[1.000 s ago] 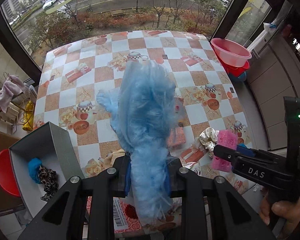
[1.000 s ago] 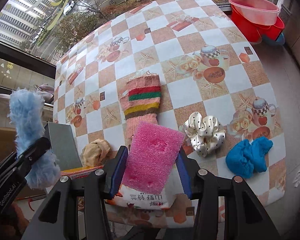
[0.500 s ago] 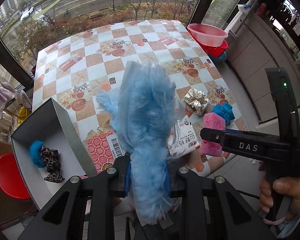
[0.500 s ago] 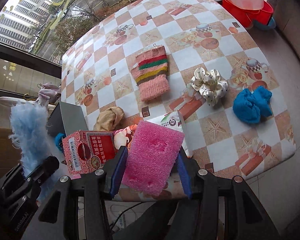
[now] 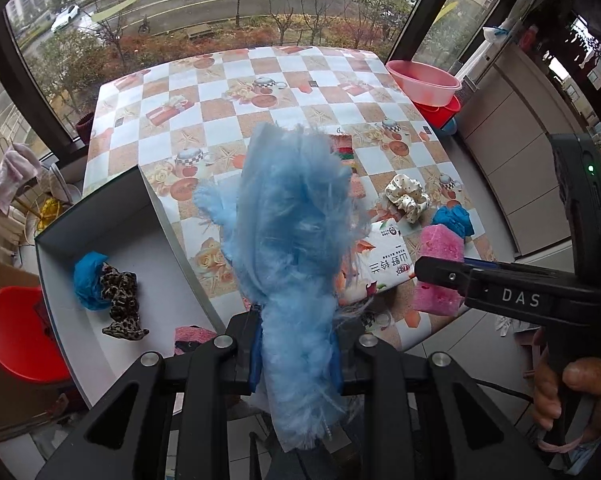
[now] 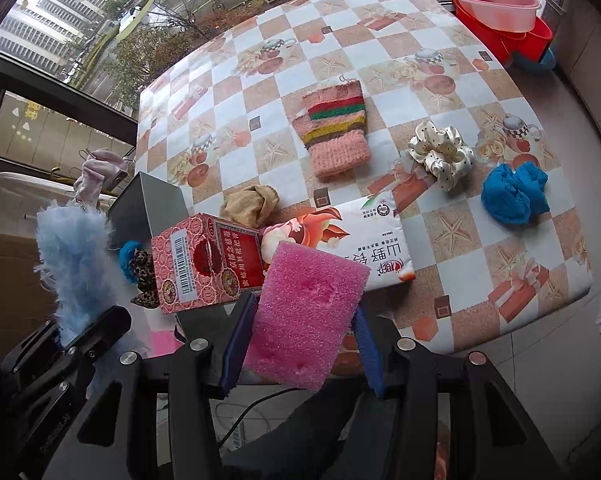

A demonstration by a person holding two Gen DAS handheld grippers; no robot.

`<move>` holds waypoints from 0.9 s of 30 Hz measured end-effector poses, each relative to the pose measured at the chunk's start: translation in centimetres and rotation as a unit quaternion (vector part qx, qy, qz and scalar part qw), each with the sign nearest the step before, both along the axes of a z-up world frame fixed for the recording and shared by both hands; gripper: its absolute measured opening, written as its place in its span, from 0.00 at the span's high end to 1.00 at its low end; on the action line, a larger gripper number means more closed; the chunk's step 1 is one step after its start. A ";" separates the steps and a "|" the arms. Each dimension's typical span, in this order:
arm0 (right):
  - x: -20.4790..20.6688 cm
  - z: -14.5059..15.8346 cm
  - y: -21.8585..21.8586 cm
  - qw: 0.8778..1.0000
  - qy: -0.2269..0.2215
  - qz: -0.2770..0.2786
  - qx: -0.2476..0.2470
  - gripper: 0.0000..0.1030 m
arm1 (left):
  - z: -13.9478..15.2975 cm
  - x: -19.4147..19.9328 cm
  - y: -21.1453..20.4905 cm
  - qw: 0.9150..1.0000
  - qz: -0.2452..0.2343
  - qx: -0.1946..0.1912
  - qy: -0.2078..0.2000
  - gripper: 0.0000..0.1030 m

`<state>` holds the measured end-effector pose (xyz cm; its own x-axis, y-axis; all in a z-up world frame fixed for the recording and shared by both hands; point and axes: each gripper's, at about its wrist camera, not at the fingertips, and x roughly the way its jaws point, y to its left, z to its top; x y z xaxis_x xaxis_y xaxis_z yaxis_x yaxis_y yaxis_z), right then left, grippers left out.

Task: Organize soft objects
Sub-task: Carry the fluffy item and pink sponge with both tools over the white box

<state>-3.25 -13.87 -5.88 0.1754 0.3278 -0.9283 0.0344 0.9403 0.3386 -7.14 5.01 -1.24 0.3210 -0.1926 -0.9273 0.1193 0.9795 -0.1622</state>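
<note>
Left gripper [image 5: 296, 354] fingers squeezed on fluffy blue thing [image 5: 296, 236], fluff sticking up past fingers, held beside open grey box [image 5: 156, 216]. Right gripper [image 6: 300, 354] fingers clamped on pink sponge [image 6: 308, 312], at counter [image 6: 440, 60] near edge.

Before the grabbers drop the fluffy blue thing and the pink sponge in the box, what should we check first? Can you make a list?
1. Left gripper squeezes the fluffy blue thing tight: ok.
2. Right gripper squeezes the pink sponge tight: ok.
3. The grey box is open on top: ok.
4. Room left in the box beside the leopard scrunchie: ok.
5. The fluffy blue thing is right above the box: not ok, it hangs beside the box wall.
6. The sponge is right above the box: not ok, the red carton and table edge lie beneath it.
</note>
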 end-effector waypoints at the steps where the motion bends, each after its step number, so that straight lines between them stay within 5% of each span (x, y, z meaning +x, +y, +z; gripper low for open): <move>1: 0.0 0.3 0.4 1.000 -0.003 0.003 -0.002 0.52 | 0.1 -0.1 0.5 1.000 0.005 -0.001 -0.002 0.73; 27: -0.3 2.8 12.8 0.988 -0.026 0.150 -0.035 0.52 | -2.1 -4.5 13.1 0.987 0.159 -0.012 0.006 0.73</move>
